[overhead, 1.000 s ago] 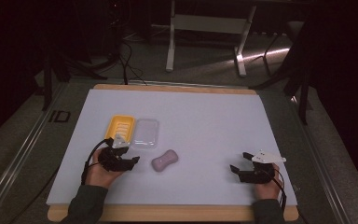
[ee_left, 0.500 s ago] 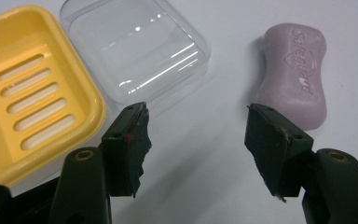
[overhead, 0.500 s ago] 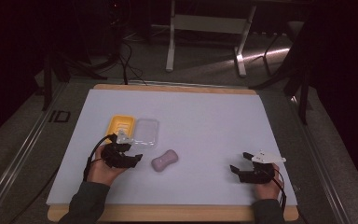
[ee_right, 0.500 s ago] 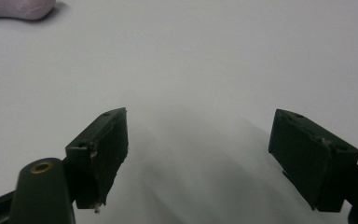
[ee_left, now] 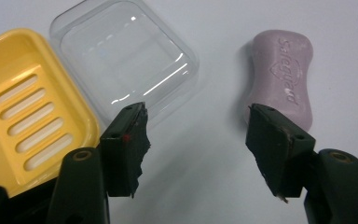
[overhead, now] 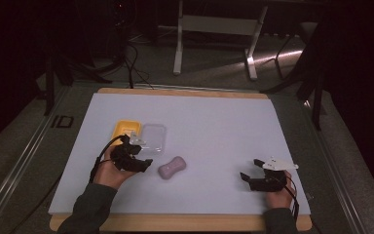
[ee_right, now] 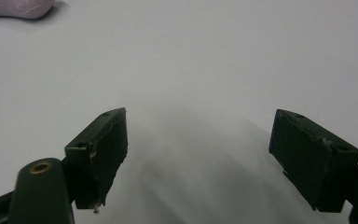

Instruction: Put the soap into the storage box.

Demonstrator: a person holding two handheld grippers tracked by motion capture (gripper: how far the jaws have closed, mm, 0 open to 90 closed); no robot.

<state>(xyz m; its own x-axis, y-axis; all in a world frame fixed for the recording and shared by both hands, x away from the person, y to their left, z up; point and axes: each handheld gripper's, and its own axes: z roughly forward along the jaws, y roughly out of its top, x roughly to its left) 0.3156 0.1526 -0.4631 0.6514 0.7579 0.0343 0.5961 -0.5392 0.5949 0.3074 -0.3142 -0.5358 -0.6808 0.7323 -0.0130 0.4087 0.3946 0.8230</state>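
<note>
A: Soap (overhead: 171, 168) on the mat (overhead: 214, 122), high view: loose, near the front edge, left of middle. Yellow dish (overhead: 125, 130) and clear lid (overhead: 154, 137) sit side by side just behind it, touching or nearly so. Left gripper (overhead: 143, 164) beside the soap's left end, jaws spread, holding nothing.

B: Right side?

A: Right gripper (overhead: 249, 176) well apart, low at the front right, jaws spread, idle.

B: Progress, by your reading?

A: Early. Dish empty, lid off and lying flat, soap not yet gripped. Likely left: pinch the soap, set it in the dish, perhaps lid on after. That is judgement only.

B: Left gripper view?

A: Left gripper (ee_left: 200, 149) wide open over bare mat. Soap (ee_left: 282, 74) ahead of the right jaw, its near end just behind that jaw's tip; not between the jaws. Pale mauve bar, waisted in the middle, rounded ends, brand letters pressed into the top, a few pale scuffs. Dish (ee_left: 28, 112) has slots in its floor; lid (ee_left: 121, 56) glossy, see-through, its corner near the left jaw.

B: Right gripper view?

A: Right gripper (ee_right: 198, 149) spread over empty mat. Soap (ee_right: 16, 8) a sliver at the top left corner, far off.
</note>
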